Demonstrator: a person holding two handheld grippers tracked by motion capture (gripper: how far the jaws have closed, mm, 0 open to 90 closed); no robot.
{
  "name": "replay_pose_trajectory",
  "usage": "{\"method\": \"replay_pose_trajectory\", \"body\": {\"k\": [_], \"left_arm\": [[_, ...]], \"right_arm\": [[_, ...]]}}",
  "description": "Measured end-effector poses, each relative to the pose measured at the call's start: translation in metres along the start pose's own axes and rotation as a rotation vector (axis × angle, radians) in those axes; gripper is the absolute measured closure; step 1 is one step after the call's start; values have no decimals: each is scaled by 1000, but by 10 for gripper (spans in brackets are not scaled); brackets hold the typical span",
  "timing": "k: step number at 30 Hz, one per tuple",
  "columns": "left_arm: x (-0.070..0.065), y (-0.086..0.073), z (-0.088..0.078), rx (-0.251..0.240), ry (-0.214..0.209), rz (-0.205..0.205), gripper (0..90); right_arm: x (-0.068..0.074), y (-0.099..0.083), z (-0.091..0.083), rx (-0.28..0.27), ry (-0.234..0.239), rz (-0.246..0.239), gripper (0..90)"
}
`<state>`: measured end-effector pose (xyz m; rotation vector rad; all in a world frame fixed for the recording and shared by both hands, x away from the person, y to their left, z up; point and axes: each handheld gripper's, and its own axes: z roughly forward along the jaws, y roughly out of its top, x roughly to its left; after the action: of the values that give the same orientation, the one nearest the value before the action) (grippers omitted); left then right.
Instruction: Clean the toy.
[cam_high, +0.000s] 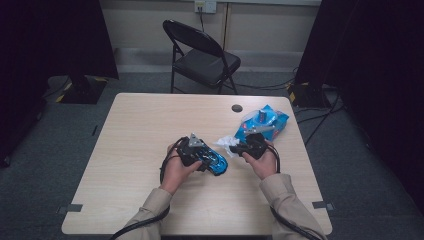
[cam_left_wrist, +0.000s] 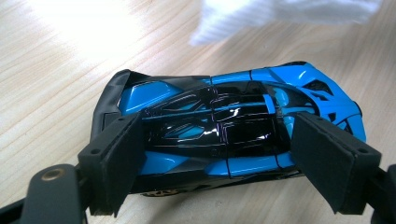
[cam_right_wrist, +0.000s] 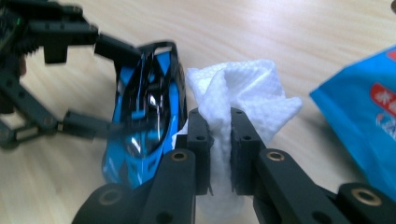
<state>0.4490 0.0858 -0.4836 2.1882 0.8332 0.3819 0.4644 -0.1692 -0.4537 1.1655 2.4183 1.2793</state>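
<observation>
A glossy blue and black toy car (cam_high: 216, 162) lies on the wooden table (cam_high: 145, 125), near its middle. My left gripper (cam_left_wrist: 217, 140) is shut on the car (cam_left_wrist: 224, 126), one black pad against each of its two ends. In the right gripper view the same gripper (cam_right_wrist: 119, 91) clamps the car (cam_right_wrist: 144, 121) from the left. My right gripper (cam_right_wrist: 220, 126) is shut on a crumpled white wipe (cam_right_wrist: 243, 88), held just right of the car. From above, the right gripper (cam_high: 240, 147) and its wipe (cam_high: 226, 142) hover beside the car's far end.
A blue packet of wipes (cam_high: 265, 122) lies at the table's far right, close behind the right hand. A round cable hole (cam_high: 237, 108) sits near the far edge. A black folding chair (cam_high: 202, 55) stands beyond the table.
</observation>
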Motion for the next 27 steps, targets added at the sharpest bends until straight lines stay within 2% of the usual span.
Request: {"method": "replay_pose_trajectory", "body": {"k": [4,9,16,21,27], "left_arm": [[0,0,0,2,-2,0,177],[0,1,0,5,-2,-1,177],[0,1,0,11,-3,-3,175],[0,0,0,-2,3,-1,175],[0,0,0,5,-2,1,176]], "right_arm": [[0,11,10,-11,-13,13,816],[3,26,28,-14,-54,-4,815],[6,35,51,-16,-62,6,815],[11,37,68,-1,-59,18,814],[19,40,88,15,-60,32,812]]}}
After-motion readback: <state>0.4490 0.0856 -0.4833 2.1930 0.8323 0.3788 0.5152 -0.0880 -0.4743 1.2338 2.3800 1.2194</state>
